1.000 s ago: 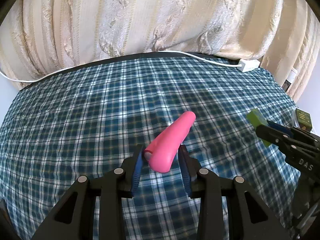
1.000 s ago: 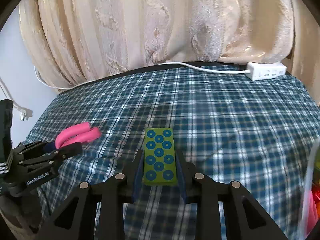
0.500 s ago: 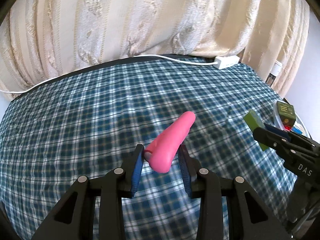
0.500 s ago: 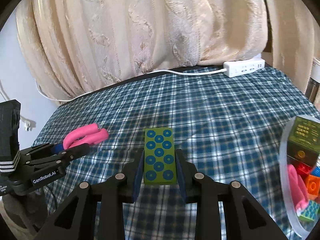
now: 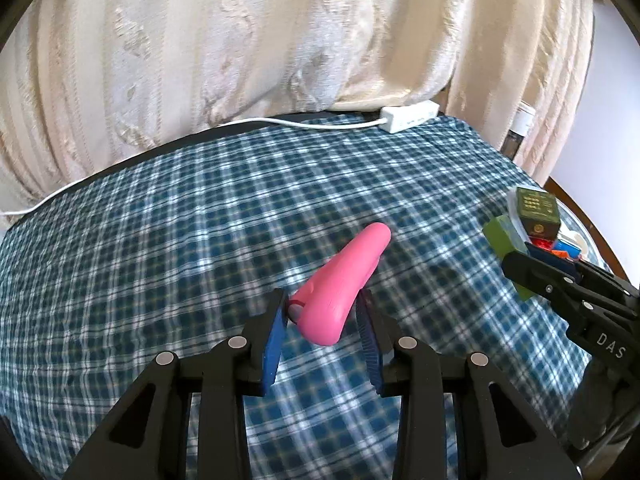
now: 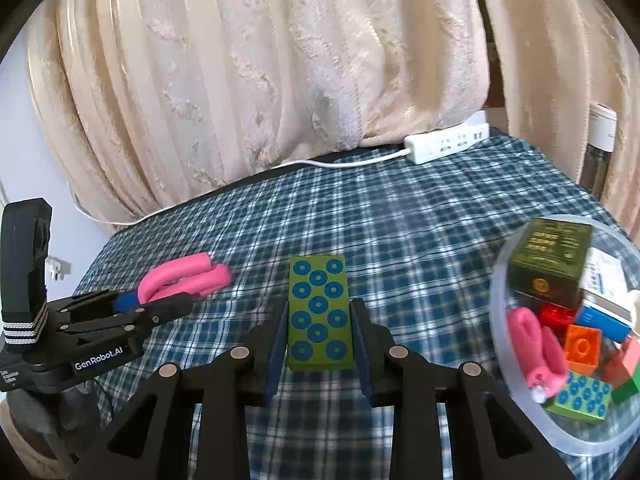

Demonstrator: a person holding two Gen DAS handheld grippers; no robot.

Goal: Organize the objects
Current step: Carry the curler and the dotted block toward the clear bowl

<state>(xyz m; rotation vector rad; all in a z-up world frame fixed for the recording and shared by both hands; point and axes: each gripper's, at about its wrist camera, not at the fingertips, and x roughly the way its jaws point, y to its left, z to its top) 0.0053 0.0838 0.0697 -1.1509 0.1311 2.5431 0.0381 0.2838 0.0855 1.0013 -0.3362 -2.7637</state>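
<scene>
My left gripper (image 5: 322, 312) is shut on a pink clip (image 5: 344, 280) and holds it above the blue checked cloth (image 5: 160, 260). It also shows at the left of the right wrist view (image 6: 160, 308) with the pink clip (image 6: 184, 278). My right gripper (image 6: 320, 334) is shut on a green block with blue dots (image 6: 320, 312). It shows at the right of the left wrist view (image 5: 516, 272) with the green block (image 5: 504, 236). A clear round bowl (image 6: 500, 320) at the right holds several toys and a dark green box (image 6: 548, 260).
A white power strip (image 6: 448, 144) with its cable lies at the table's back edge under cream curtains (image 6: 280, 60). A bottle (image 6: 598, 148) stands at the far right. The bowl also shows in the left wrist view (image 5: 560, 224).
Both grippers have swung to the right with their objects held. The bowl of toys has come further into the right wrist view and the left wrist view.
</scene>
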